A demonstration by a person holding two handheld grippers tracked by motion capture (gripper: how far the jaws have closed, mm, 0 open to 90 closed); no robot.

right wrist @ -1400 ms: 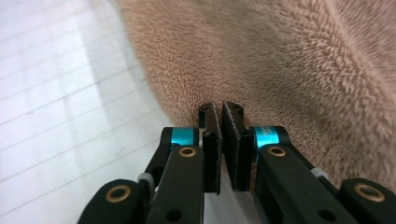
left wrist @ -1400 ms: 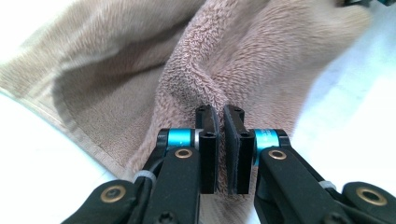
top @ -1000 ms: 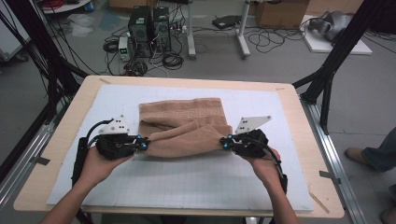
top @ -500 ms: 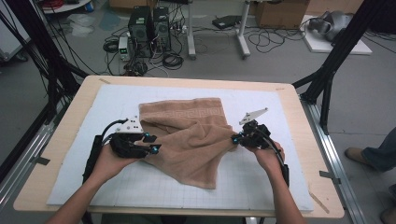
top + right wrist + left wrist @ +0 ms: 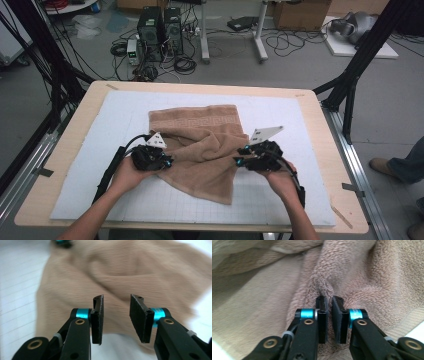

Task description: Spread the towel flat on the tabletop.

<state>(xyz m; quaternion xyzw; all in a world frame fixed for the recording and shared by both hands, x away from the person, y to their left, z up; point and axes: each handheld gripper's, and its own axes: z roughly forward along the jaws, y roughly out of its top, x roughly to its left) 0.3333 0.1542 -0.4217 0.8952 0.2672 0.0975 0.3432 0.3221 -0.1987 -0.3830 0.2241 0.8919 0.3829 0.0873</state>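
Folding step on tan terry towel, mid-mat: left gripper clamps towel ridge; right gripper just opening, jaws empty. Next: regrasp right edge.

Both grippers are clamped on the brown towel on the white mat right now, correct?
Not quite. Only the left gripper is clamped on the brown towel: the left gripper view shows a ridge of it pinched between the jaws. In the right gripper view the right gripper has just been opening, with its jaws apart and nothing between them.
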